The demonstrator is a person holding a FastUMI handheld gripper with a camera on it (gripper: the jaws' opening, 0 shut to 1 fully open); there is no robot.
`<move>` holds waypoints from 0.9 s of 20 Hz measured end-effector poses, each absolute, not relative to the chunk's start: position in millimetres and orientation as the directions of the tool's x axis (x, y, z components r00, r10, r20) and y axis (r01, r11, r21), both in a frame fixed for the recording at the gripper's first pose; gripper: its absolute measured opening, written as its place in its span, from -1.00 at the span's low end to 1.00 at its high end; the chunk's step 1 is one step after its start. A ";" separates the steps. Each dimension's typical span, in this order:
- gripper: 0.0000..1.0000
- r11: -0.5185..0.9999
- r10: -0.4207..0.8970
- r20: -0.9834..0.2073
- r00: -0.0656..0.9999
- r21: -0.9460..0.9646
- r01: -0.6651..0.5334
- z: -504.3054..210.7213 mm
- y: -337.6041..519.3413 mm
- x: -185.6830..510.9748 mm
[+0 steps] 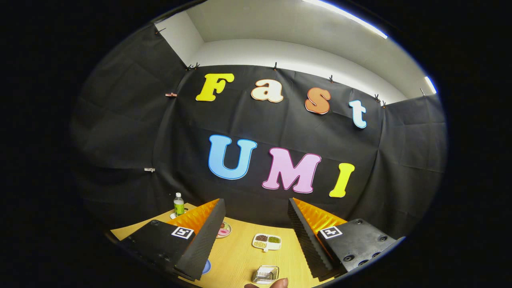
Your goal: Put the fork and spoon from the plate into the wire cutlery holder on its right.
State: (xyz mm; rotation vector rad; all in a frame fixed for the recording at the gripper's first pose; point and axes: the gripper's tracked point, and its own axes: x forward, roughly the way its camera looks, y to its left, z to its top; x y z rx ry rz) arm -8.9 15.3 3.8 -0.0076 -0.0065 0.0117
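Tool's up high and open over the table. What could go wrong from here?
1. The open tool holds nothing and points at the booth wall, so the descent starts poorly aimed.
2. A fingertip sits beside the wire cutlery holder; the tool could strike it.
3. The white divided dish of beans lies ahead and could be bumped.

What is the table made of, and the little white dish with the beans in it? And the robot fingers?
The table looks like light wood or a wood-look top: pale yellow-brown, smooth, matte. The white dish seems glazed ceramic or plastic; it is too small to tell which. The fingers are open with nothing between them. Their ridged black pads look like rubber or foam, on bright orange backs, likely plastic.
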 end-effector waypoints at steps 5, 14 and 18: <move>0.95 1.000 0.017 -0.002 1.000 -0.003 -0.017 2.9 20.6 -10.0; 0.96 0.965 0.262 -0.182 0.948 0.053 -0.257 -53.4 101.9 -8.0; 0.96 0.930 0.366 -0.293 0.883 0.146 -0.337 -98.6 143.8 -12.6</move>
